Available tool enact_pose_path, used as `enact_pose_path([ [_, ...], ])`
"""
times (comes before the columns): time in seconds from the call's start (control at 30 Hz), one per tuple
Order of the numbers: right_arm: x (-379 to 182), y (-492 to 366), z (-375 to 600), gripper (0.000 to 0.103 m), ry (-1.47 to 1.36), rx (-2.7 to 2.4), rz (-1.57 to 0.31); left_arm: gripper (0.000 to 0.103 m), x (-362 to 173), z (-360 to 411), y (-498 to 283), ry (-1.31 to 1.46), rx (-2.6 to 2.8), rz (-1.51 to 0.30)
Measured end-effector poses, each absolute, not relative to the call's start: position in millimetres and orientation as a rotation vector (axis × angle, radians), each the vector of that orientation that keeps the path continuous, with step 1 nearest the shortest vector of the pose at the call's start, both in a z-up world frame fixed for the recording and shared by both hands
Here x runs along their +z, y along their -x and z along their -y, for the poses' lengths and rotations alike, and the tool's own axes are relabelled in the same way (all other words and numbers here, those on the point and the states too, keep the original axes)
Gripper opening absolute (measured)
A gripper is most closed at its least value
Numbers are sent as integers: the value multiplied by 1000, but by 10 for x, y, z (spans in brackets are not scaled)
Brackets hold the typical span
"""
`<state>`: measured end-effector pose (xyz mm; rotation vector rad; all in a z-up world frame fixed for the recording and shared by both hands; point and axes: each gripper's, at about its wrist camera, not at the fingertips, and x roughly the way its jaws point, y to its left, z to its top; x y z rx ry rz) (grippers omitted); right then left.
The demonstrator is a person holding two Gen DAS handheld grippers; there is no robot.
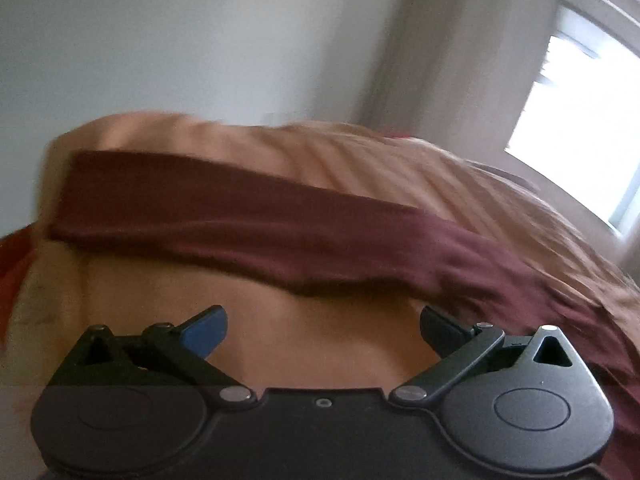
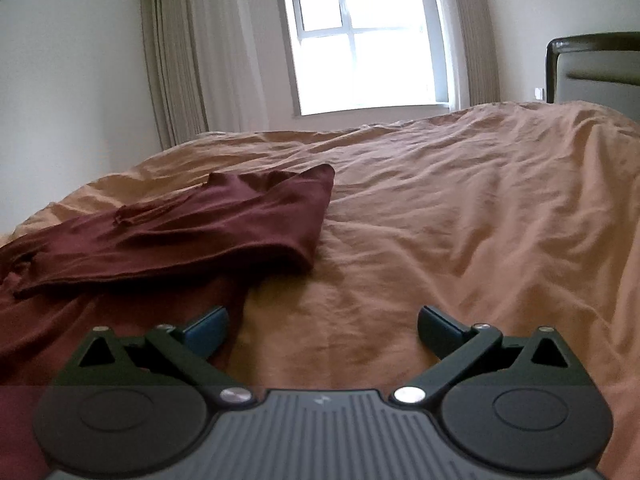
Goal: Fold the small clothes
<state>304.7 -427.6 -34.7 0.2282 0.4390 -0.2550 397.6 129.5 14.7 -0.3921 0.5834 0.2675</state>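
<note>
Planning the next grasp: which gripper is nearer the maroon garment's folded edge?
Probably left, though scale is uncertain. The left gripper hovers open just short of the maroon garment. The right gripper, open, is over bare bedsheet, garment off to its left.

A plain maroon garment (image 2: 224,220) lies on a plain tan-orange bedsheet (image 2: 460,220).

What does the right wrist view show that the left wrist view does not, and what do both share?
Only the right wrist view shows the headboard, the whole window and the garment's folded end. Only the left wrist view shows the maroon garment as a long band, blurred, plus something red at the bed's edge. Both share the tan bedspread, curtains and open, empty jaws.
</note>
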Motion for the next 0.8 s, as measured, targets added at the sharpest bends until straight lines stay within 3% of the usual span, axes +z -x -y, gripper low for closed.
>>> enact_pose_path([
  [0.13, -401, -3022, 4217, 103, -198, -265, -415, 102, 34, -1841, -3896, 593, 323, -550],
  [0.23, -437, -3035, 4213, 103, -193, -269, -418, 92, 13, -2094, -3834, 771, 388, -451],
  [0.33, -442, -3039, 4236, 103, -204, -266, -420, 67, 14, -2239, -3839, 877, 513, -380],
  [0.4, -444, -3036, 4244, 103, -208, -263, -417, 26, 31, -2285, -3871, 877, 600, -380],
  [0.5, -446, -3033, 4251, 103, -212, -262, -417, 8, 62, -2341, -3938, 870, 653, -372],
  [0.8, -452, -3032, 4246, 103, -206, -264, -414, 4, 760, -1858, -4188, 517, 636, -241],
])
